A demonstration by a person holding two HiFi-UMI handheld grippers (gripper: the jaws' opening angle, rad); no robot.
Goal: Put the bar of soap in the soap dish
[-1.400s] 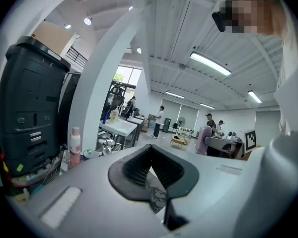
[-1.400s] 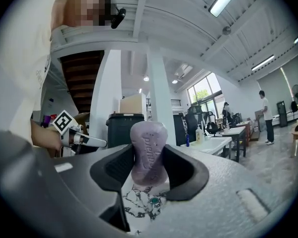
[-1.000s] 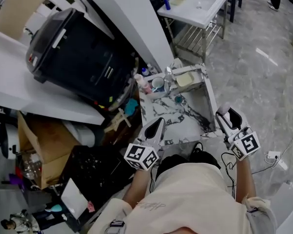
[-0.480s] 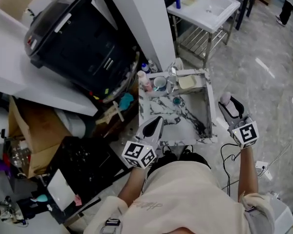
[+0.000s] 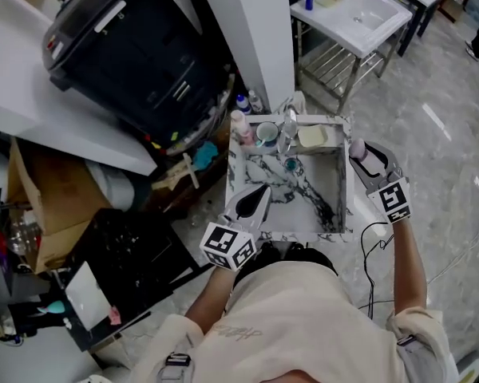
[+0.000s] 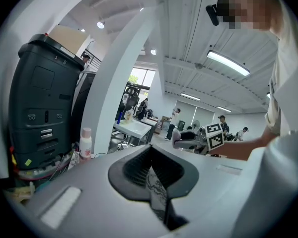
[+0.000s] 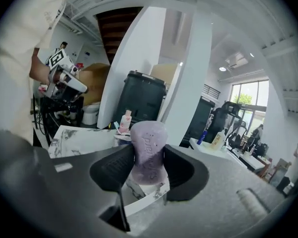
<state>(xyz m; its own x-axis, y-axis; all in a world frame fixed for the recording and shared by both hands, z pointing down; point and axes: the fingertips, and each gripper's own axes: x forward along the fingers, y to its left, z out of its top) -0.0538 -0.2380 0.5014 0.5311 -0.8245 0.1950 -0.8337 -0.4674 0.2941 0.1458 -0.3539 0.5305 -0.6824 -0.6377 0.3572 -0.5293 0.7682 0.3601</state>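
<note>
A pale purple bar of soap (image 5: 357,148) (image 7: 149,151) is clamped upright between the jaws of my right gripper (image 5: 362,157) (image 7: 148,158), which hovers at the right rim of the marble sink (image 5: 337,214). A cream soap dish (image 5: 311,136) sits on the sink's far right corner, just left of and beyond the soap. My left gripper (image 5: 252,202) (image 6: 150,155) hangs over the sink's near left edge, shut and holding nothing. The left gripper view shows the right gripper (image 6: 178,142) with the soap (image 6: 176,134) off to the right.
A pink bottle (image 5: 239,126), a cup (image 5: 265,134) and a chrome tap (image 5: 289,123) line the sink's back ledge. A teal plug (image 5: 290,164) lies in the basin. A big black machine (image 5: 136,54) looms left; a white washstand (image 5: 353,13) stands beyond.
My right gripper has carried the soap forward along the sink's right side, closer to the far corner and the dish. The left gripper stays at the near left edge.
</note>
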